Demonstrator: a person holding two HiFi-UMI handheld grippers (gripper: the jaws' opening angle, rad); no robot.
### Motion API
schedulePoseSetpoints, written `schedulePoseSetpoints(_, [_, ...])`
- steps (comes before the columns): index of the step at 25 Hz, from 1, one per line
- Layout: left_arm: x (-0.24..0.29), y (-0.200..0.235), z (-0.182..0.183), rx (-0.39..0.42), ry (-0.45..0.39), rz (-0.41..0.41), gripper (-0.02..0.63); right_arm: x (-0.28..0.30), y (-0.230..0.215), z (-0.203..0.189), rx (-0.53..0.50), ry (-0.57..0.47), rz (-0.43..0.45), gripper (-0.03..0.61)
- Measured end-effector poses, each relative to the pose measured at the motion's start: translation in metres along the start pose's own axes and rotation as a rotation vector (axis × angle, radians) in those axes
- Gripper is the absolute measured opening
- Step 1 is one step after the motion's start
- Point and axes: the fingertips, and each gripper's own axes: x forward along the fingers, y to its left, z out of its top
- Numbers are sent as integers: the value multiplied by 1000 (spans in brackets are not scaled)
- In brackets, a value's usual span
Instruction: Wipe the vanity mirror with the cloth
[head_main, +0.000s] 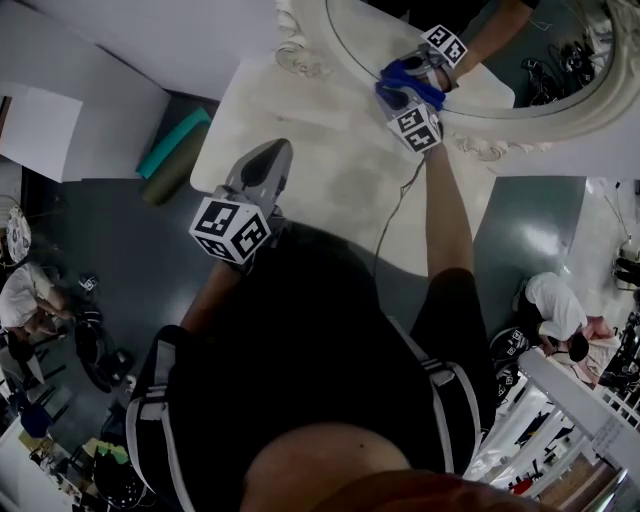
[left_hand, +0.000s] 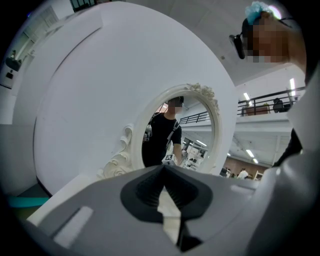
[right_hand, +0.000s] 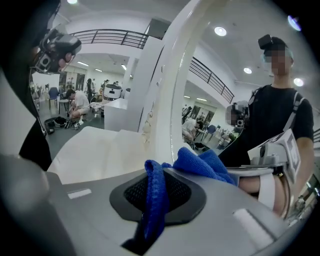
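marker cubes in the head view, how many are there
2. One marker cube is on the left gripper, lower left; the other cube is on the right gripper, which holds the cloth at the mirror. A third in the glass is only its reflection.

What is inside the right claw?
A blue cloth is pinched in the right claw, bunched up right at the mirror. The glass under that cloth is covered, so it can't be seen.
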Motion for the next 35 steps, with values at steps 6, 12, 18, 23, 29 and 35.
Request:
schedulePoseSetpoints(6, [-4, 1, 5, 2, -6, -15, 11, -5, 31, -4, 78, 27, 77, 35])
schedulePoseSetpoints(12, [-8, 4, 7, -4, -10, -33, 10, -51, 49, 16, 407, -272, -88, 35])
schedulePoseSetpoints(18, [-3, 8, 6, -13, -4, -56, 11, -190, -10, 17, 1104, -895, -525, 35])
schedulePoseSetpoints(23, [2, 1, 6, -12, 2, -95, 11, -295, -44, 14, 1171, -1152, -926, 35])
schedulePoseSetpoints(29, [5, -8, 7, -2, 0, -127, 10, -337, -85, -2, 1140, -1220, -1147, 35])
schedulePoseSetpoints(35, [0, -4, 12, 1, -7, -107, 11, -376, -144, 26, 987, -1315, -1244, 35])
